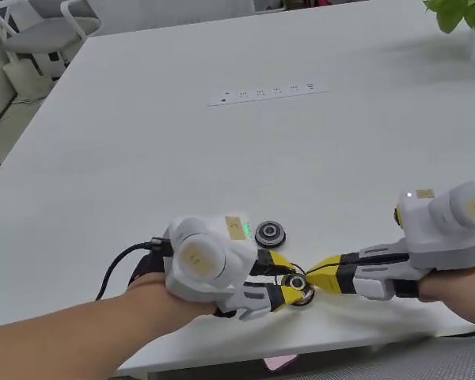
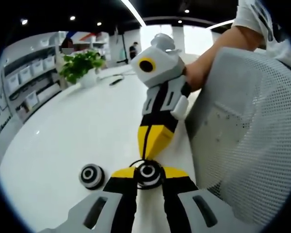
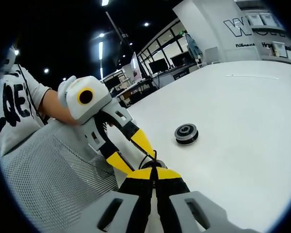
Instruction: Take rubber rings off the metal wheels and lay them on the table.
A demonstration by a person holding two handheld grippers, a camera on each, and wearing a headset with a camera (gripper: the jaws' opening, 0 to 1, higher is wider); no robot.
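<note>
Left gripper (image 1: pixel 289 279) clamps a wheel (image 2: pixel 149 174); right gripper (image 1: pixel 313 278) seemingly pinches its ring (image 2: pixel 136 162); spare wheel (image 1: pixel 270 233) beside

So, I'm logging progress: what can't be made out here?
Head view: held wheel tiny, half covered by jaw tips.
Right gripper view: right gripper shut; its jaws hide what they pinch.
Left gripper view: left gripper covers the held wheel's sides.
Head view: plant cut by top edge.
</note>
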